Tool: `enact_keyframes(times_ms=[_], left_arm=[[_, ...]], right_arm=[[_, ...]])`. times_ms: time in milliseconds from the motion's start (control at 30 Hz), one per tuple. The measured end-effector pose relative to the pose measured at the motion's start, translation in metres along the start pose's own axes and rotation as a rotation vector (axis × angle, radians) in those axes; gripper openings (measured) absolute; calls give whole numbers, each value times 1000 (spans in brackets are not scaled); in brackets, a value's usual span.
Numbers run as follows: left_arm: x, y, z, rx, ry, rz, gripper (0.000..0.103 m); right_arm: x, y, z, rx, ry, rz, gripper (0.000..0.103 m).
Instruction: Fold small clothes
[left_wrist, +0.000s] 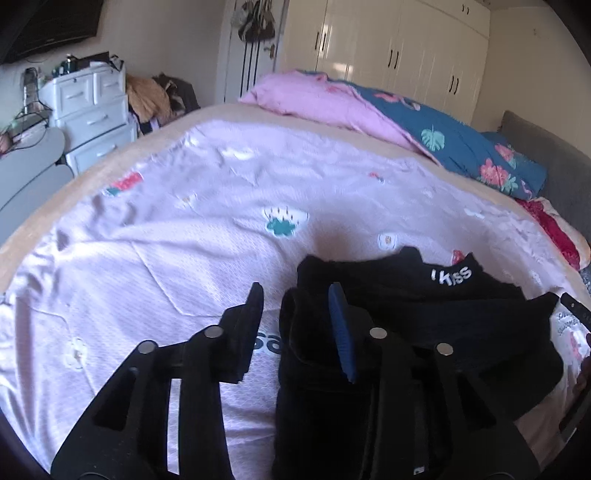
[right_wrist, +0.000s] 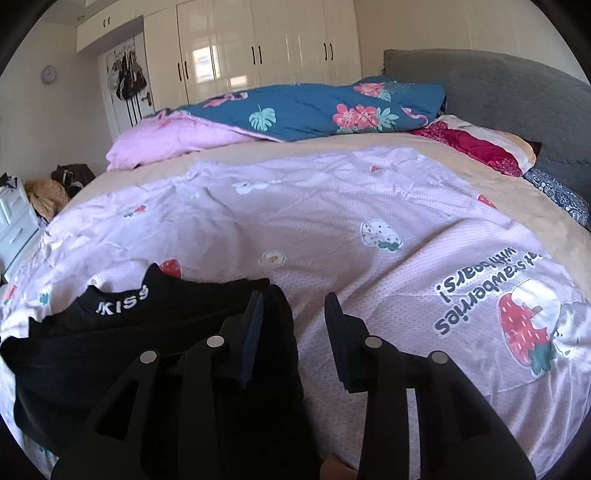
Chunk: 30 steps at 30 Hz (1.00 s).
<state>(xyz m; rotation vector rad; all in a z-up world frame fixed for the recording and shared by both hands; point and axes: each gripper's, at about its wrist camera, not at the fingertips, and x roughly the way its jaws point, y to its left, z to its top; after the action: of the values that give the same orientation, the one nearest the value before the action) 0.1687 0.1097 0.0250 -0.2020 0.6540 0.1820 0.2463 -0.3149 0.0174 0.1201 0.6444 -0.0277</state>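
Black top (left_wrist: 424, 314) printed "kiss" lies crumpled on the pink bedspread (left_wrist: 184, 240). My left tool (left_wrist: 297, 325) gapes wide at the top's one edge, and my right tool (right_wrist: 293, 328) gapes wide at its other edge, neither gripping cloth.

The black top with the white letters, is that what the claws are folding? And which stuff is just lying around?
For the folding:
black top, spread on the bed
left claw, open over its edge
right claw, open over its other edge
pink strawberry sheet it lies on

Just lying about:
blue flowered quilt
red blanket
white drawers
hanging bags
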Motion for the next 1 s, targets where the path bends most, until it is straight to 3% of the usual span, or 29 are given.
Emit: enact_keyframes(times_ms=[133, 267, 333, 400, 633, 833, 1000], left_arm=[[-18, -4, -3, 32, -17, -25, 31], [-22, -23, -15, 104, 28, -89, 31], [-16, -38, -24, 155, 83, -135, 11], [-8, -50, -34, 204, 128, -152, 7], [10, -54, -47, 262, 156, -55, 7], [29, -48, -50, 274, 190, -3, 9], [40, -49, -40, 269, 181, 14, 10]], right_arm=[[-18, 6, 1, -43, -39, 41, 33], [-31, 28, -2, -132, -35, 127, 19], [-32, 39, -6, -176, -5, 163, 18], [-31, 52, -13, -232, 40, 201, 15], [-22, 83, -40, -364, 152, 258, 15], [9, 88, -61, -398, 273, 162, 13], [25, 89, -55, -374, 274, 155, 13]])
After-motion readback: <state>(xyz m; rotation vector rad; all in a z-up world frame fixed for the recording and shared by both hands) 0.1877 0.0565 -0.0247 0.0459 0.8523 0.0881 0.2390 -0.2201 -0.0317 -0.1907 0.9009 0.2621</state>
